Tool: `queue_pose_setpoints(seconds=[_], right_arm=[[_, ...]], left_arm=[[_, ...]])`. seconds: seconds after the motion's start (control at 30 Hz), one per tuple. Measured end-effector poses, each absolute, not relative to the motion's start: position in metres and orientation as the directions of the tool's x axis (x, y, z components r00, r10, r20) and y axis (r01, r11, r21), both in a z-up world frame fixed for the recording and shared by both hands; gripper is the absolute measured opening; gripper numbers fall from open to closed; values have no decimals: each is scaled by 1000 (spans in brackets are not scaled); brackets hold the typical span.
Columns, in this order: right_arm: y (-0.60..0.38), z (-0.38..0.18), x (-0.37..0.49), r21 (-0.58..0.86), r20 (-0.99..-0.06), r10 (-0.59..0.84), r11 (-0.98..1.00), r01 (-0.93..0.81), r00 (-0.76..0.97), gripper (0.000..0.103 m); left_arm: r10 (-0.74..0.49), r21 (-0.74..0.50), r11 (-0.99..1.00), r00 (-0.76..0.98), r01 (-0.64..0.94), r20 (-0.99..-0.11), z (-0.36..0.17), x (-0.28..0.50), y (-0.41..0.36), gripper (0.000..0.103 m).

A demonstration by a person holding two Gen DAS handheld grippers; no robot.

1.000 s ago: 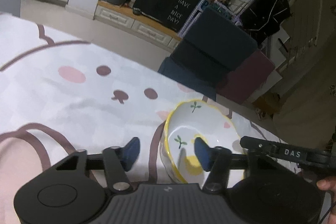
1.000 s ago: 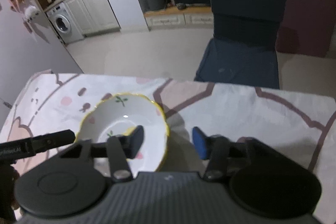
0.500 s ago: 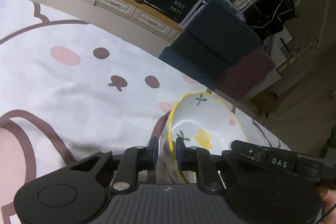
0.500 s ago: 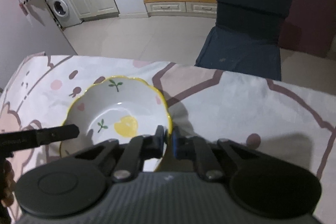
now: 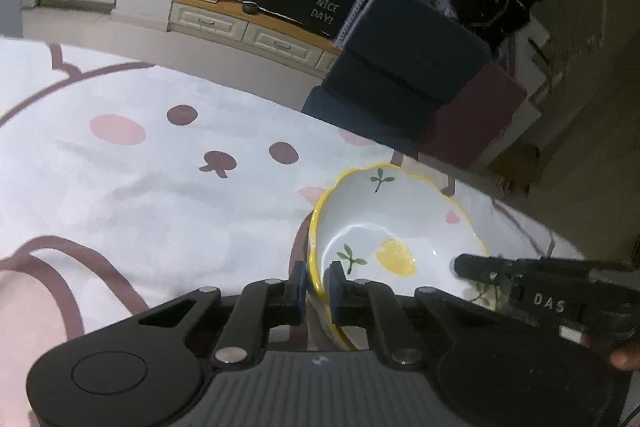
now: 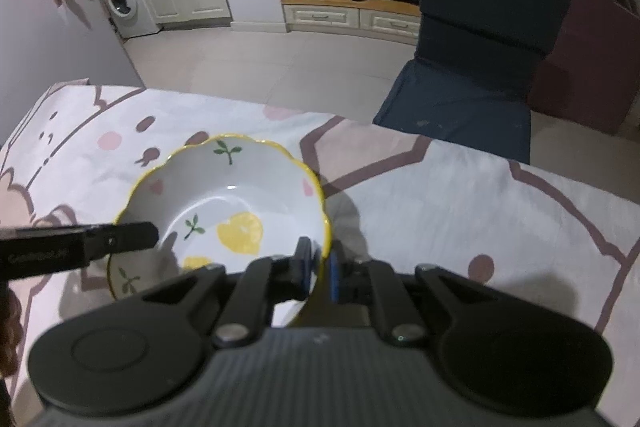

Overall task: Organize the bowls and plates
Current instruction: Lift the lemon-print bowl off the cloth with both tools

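A white bowl [image 5: 400, 219] [image 6: 240, 195] with a wavy yellow rim and lemon and leaf prints sits on the tablecloth. Under it shows part of a second matching dish [image 6: 124, 279] [image 5: 486, 297]. My left gripper [image 5: 319, 285] is closing, and its blue pads pinch the bowl's left rim. On the opposite side, my right gripper [image 6: 318, 275] is shut on the bowl's right rim. Each view shows the other gripper's finger [image 5: 520, 273] [image 6: 100, 241] reaching over the bowl.
The table [image 5: 160, 195] [image 6: 480, 219] wears a white cloth with pink and brown cartoon prints. Its far edge runs just past the bowl. A dark blue chair [image 5: 400, 83] [image 6: 480, 59] stands beyond it on the tiled floor.
Both grippers stood open astride the bowl's rim a second ago. Their jaws have since come together onto the rim, one on each side.
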State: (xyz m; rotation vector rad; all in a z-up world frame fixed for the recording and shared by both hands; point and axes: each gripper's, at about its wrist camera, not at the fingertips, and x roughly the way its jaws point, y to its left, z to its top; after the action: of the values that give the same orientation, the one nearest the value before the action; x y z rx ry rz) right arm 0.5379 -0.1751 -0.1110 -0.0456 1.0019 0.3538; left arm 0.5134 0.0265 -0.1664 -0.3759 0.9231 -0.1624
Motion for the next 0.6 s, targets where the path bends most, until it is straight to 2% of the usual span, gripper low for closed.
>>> queue_pose_setpoints(seconds=[0.33, 0.6], right_arm=[[-181, -101, 516, 182, -807, 312, 939, -292, 502, 10], [-174, -70, 493, 178, -784, 313, 941, -288, 537, 10]], left_arm=[[-292, -357, 934, 598, 11, -746, -146, 497, 33, 10], [-299, -364, 931, 631, 28, -716, -117, 474, 41, 10]])
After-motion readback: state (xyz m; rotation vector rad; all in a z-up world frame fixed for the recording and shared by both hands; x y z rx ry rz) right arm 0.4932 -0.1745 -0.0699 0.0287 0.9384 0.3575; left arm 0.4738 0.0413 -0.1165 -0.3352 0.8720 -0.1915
